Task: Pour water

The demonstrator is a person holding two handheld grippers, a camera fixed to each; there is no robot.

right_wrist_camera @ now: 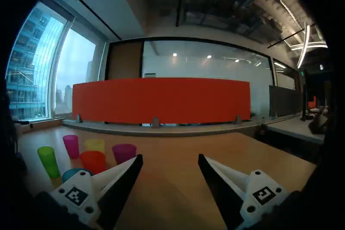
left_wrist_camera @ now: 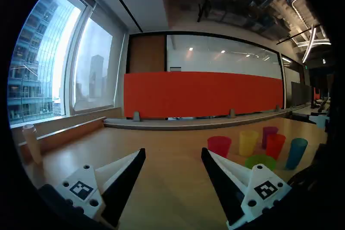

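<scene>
- Tongs both stand spread, nothing between their fingers; left gripper and right gripper are above the wooden table
- Just past the left gripper's right finger stands a green cup; a teal cup is beside it; behind them are a red cup, a yellow cup and an orange cup
- Seen from the right gripper, these cups cluster by its left finger
- Far ahead of both, an orange screen spans the table's back edge; a window lies far left
</scene>
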